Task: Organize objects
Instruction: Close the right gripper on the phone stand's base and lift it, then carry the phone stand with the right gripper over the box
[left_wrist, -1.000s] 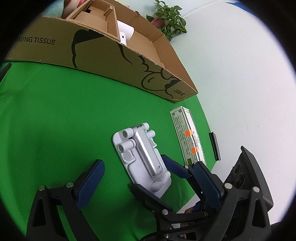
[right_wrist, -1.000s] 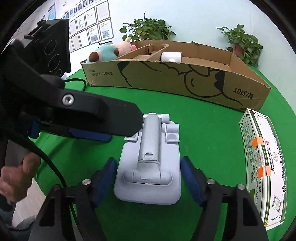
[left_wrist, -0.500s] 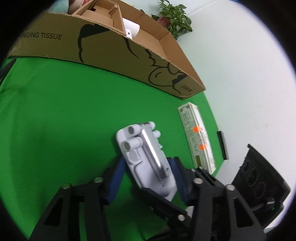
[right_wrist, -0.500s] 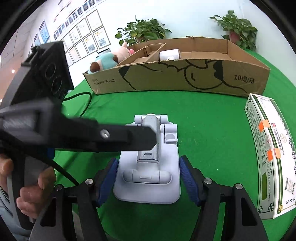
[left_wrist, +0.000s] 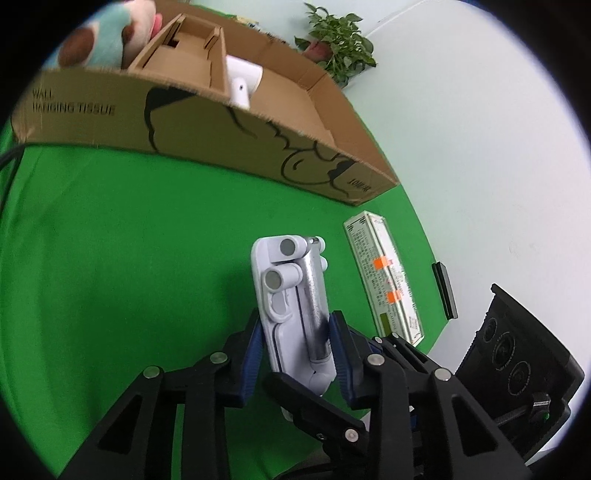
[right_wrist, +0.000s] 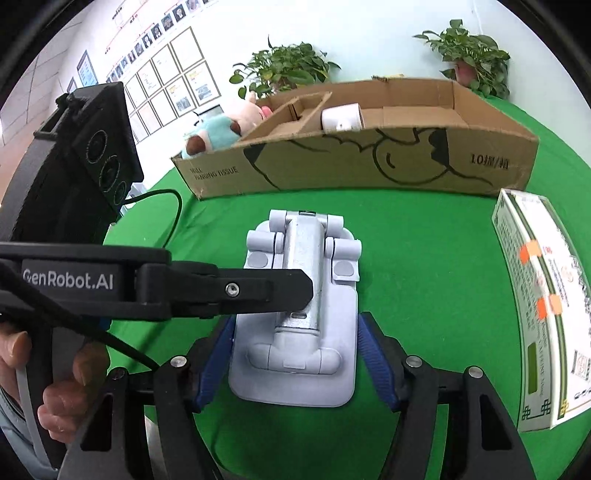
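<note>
White phone stand (left_wrist: 295, 306) has tipped up off the green cloth (left_wrist: 129, 258): left gripper (left_wrist: 295, 343) closing on its faces, right gripper (right_wrist: 295, 354) clamping its base. Carton (right_wrist: 369, 158) next, likely.

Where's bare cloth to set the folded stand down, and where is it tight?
Free: the green cloth between the cardboard box and the folded stand, toward the left. Also the box's empty right end. Crowded: the strip between stand and green-white carton, where both claws meet.
</note>
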